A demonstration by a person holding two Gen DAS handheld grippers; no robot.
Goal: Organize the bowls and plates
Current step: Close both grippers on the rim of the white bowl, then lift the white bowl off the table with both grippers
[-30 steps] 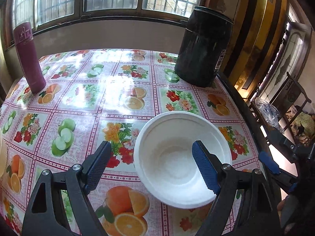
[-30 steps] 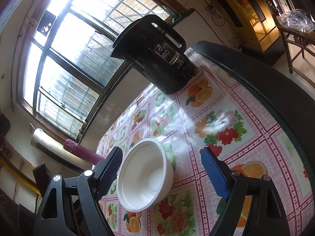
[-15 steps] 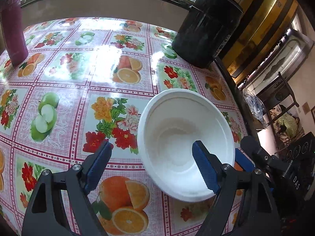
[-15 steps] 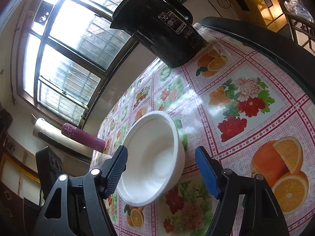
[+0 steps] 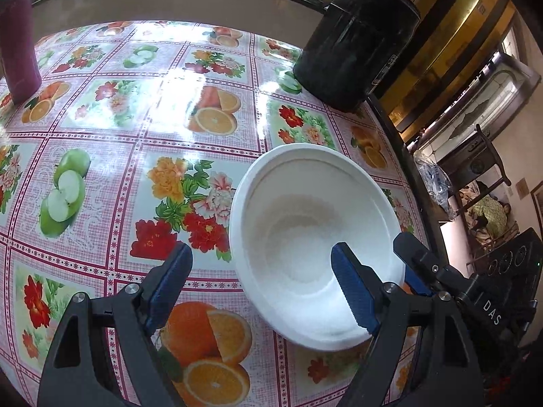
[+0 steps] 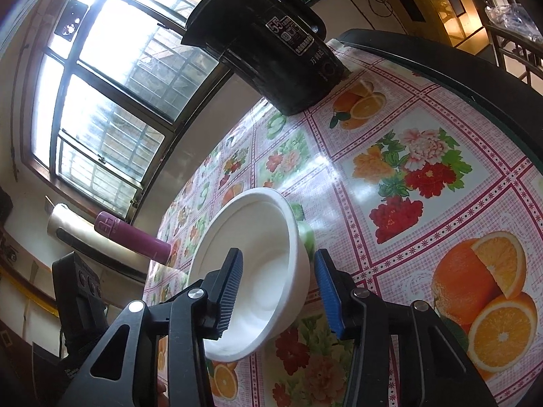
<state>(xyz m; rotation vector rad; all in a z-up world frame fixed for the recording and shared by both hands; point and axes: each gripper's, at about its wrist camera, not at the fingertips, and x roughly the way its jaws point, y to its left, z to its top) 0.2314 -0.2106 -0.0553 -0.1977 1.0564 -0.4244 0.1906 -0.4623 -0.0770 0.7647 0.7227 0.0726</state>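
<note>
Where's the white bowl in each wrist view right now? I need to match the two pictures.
Left wrist: the white bowl sits lower right of centre, on the fruit-print tablecloth.
Right wrist: the white bowl sits lower centre, its near wall between the fingers of the right claw.
Shared landmark: the black cylindrical appliance, beyond the bowl near the window.

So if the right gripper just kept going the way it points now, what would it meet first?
Most likely the white bowl. The right gripper, whose jaws have just been closing, straddles the bowl's near wall, one finger inside, one outside. The pads don't look pressed on yet, though depth is hard to judge.
</note>
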